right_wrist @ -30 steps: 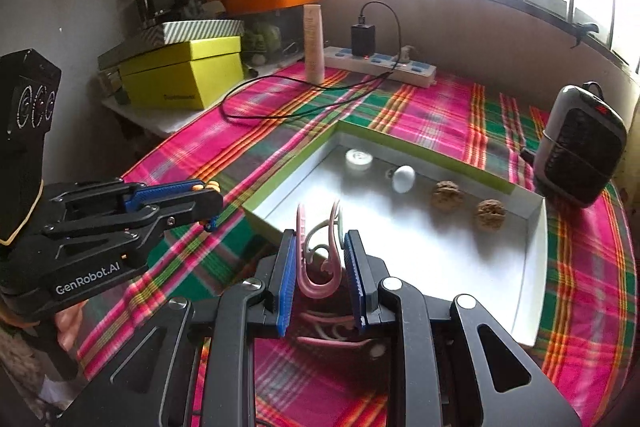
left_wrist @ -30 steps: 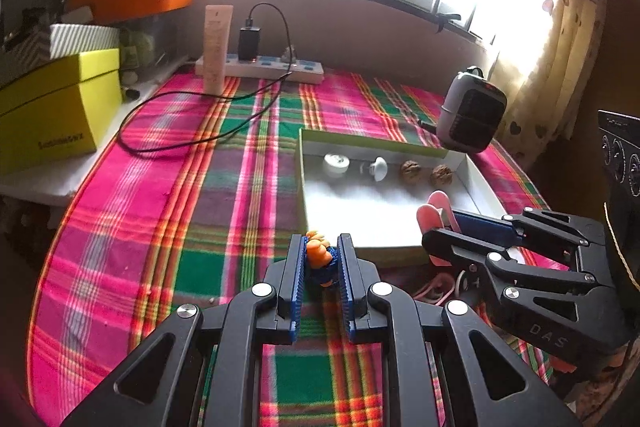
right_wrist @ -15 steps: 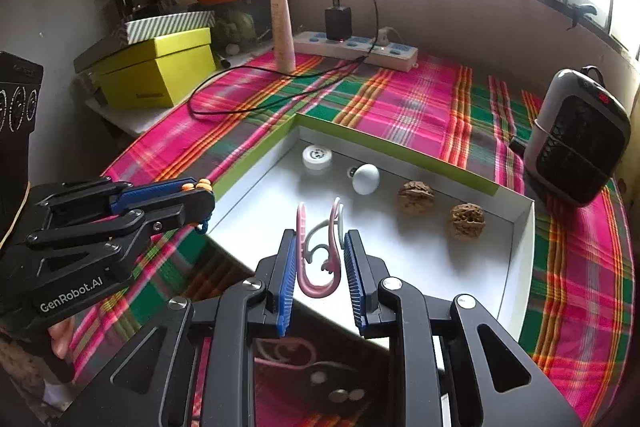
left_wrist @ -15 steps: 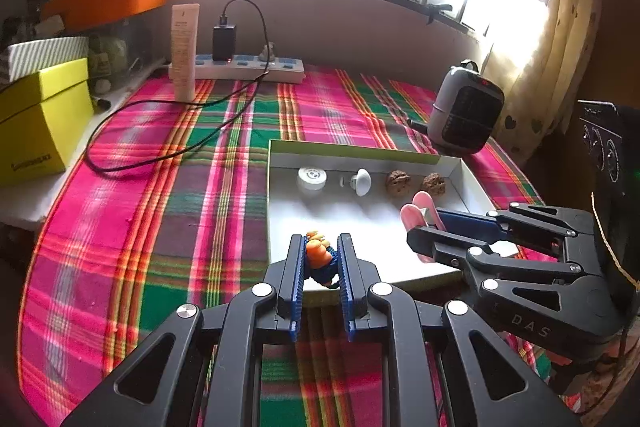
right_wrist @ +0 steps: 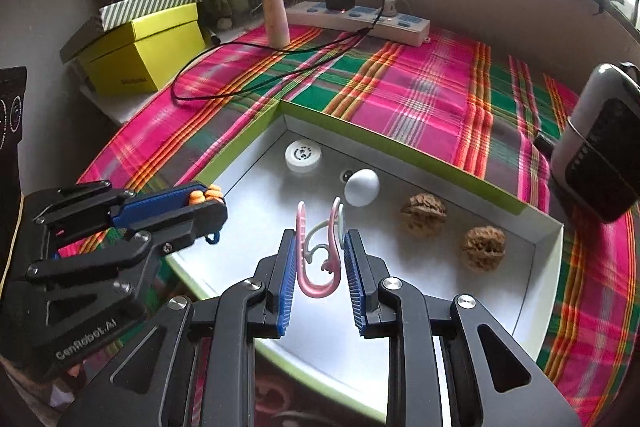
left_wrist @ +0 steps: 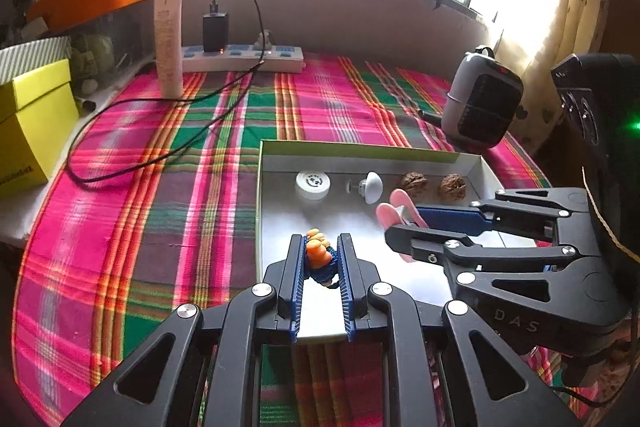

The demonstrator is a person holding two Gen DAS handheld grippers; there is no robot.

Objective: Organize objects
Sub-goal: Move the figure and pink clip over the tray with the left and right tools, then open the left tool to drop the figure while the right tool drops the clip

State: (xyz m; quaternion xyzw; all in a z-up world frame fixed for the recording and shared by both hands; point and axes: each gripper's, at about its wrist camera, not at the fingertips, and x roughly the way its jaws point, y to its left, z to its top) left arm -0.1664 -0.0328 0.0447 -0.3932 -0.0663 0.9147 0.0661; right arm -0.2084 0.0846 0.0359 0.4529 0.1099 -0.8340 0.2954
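1. Left gripper (left_wrist: 321, 259) is clamped on a small orange-and-blue toy (left_wrist: 318, 254) above the box (left_wrist: 360, 148)'s 7 o'clock corner; let go early and it probably lands on the rim or tablecloth (left_wrist: 160, 187).
2. Right gripper (right_wrist: 320, 259) pinches pink hooks (right_wrist: 318, 259) mid-box; they look springy and might bounce out.
3. Readable: "GenRobot.AI", "DAS".

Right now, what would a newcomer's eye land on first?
First, the loud pink and green plaid tablecloth and the white tray on it, with two walnuts by its far wall. Next, both grippers above the tray's near side: the left gripper is shut on an orange and blue toy, the right gripper on pink hooks.
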